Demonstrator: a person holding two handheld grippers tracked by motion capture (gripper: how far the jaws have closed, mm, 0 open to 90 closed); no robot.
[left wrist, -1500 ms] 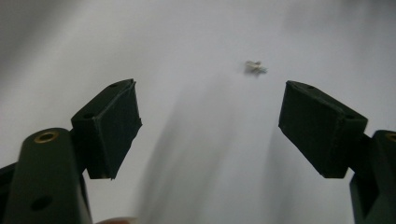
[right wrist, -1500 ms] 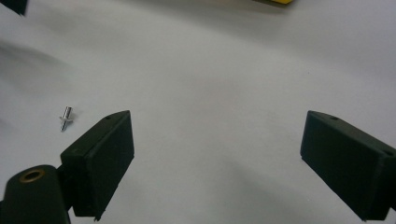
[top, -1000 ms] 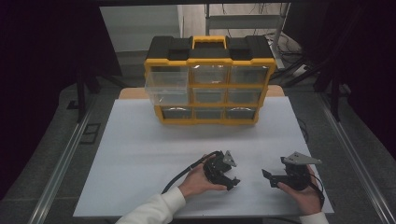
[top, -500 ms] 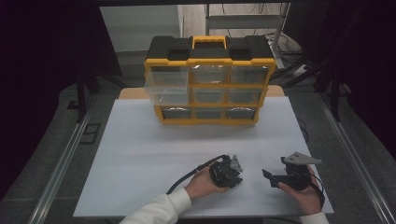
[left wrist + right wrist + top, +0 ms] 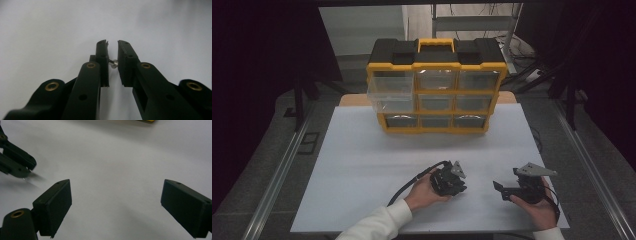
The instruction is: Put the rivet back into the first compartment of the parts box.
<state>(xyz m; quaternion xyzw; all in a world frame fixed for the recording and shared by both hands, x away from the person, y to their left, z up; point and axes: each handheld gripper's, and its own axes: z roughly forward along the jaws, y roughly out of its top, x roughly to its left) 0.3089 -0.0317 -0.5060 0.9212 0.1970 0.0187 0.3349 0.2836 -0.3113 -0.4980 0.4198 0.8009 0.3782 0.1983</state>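
Screw (image 5: pixel 114 63) sits pinched between our left gripper's (image 5: pixel 113 43) nearly closed jaws; we should keep steady pressure while lifting. Our right gripper (image 5: pixel 115 192) waits wide, holding nothing.

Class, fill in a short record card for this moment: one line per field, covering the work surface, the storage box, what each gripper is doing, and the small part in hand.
surface: white table
storage box: yellow and black drawer organiser at the far side, upright; its top-left drawer pulled out
left gripper: jaws nearly closed, pinching a small metal screw between them, low over the table
right gripper: jaws wide apart, nothing between them
gripper spacing: side by side near the front edge, apart from each other
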